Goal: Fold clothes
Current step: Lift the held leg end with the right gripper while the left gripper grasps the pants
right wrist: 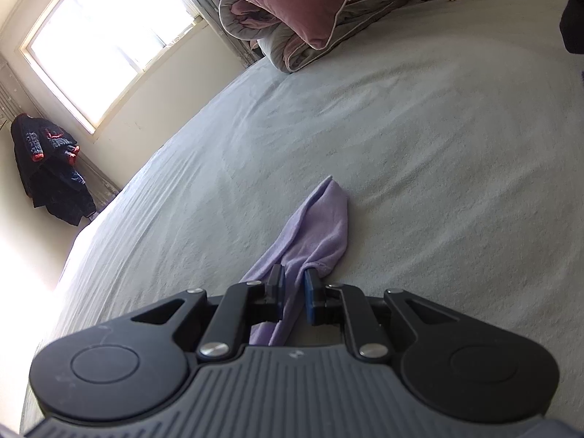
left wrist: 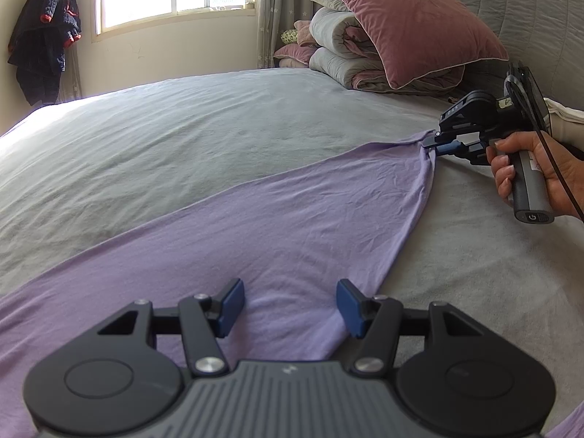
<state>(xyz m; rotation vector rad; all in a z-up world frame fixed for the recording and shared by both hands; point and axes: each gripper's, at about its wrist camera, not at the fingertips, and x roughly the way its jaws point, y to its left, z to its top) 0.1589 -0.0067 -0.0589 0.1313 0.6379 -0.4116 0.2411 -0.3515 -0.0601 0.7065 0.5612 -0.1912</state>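
Observation:
A lilac garment (left wrist: pixel 277 219) lies spread flat across the grey bed sheet (left wrist: pixel 182 146). My left gripper (left wrist: pixel 290 301) is open just above the near part of the garment, holding nothing. My right gripper (left wrist: pixel 432 142) is at the garment's far right corner and is shut on it, pulling the cloth taut. In the right wrist view the right gripper (right wrist: pixel 294 284) has its blue pads closed on a bunched fold of the lilac garment (right wrist: pixel 321 226), with the free tip lying on the sheet beyond the fingers.
A mauve pillow (left wrist: pixel 408 22) and folded duvets (left wrist: pixel 339 47) are stacked at the head of the bed by the grey headboard (left wrist: pixel 529 18). A dark jacket (left wrist: pixel 43 36) hangs by the window. Bare grey sheet (right wrist: pixel 438 146) lies beyond the garment.

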